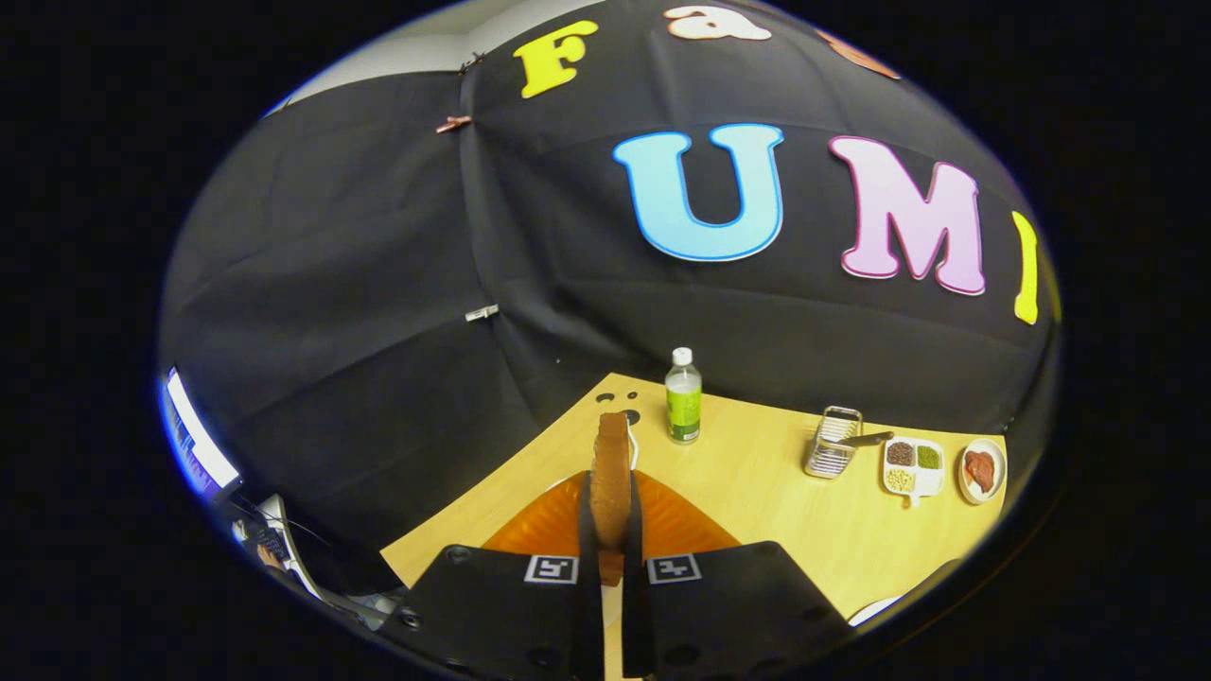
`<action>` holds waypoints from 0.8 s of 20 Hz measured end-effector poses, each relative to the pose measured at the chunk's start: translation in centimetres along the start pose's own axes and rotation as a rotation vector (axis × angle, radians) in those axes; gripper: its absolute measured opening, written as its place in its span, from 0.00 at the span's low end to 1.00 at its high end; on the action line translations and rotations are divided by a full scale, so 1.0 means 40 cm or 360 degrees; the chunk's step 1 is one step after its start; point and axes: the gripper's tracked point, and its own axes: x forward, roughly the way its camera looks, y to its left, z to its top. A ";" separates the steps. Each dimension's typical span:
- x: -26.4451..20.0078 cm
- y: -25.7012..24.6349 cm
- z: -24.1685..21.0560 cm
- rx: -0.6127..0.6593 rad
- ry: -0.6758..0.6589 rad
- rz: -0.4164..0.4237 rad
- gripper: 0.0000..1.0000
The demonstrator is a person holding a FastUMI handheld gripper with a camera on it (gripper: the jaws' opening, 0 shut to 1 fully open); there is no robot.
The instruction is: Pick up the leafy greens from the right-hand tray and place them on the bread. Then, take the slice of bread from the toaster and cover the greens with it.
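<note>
A brown slice of bread [611, 478] stands edge-on between my two fingers, and my gripper [610, 520] is shut on it. The slice hangs above an orange tray [681, 525] that lies on the wooden table [757, 492] just ahead of the fingers. A thin white rim [632, 445] peeks out right behind the slice. What lies on the orange tray beneath the slice is hidden by the fingers and the bread.
Beyond the tray a bottle with a green label [682, 402] stands upright. Farther right sit a wire rack [833, 443], a white divided dish of grains [913, 466] and a small plate with a reddish piece [981, 470]. A monitor [194, 440] glows off the table's left side.
</note>
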 end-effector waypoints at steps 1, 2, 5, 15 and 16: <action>-0.019 -0.030 -0.007 0.0026 -0.0011 -0.0023 0.12; -0.031 -0.057 -0.017 0.0052 -0.0020 -0.0042 0.12; -0.070 -0.133 -0.095 0.0160 0.0015 -0.0078 0.12; -0.100 -0.268 -0.386 0.0506 0.0220 -0.0133 0.12; -0.095 -0.275 -0.410 0.0533 0.0241 -0.0134 0.12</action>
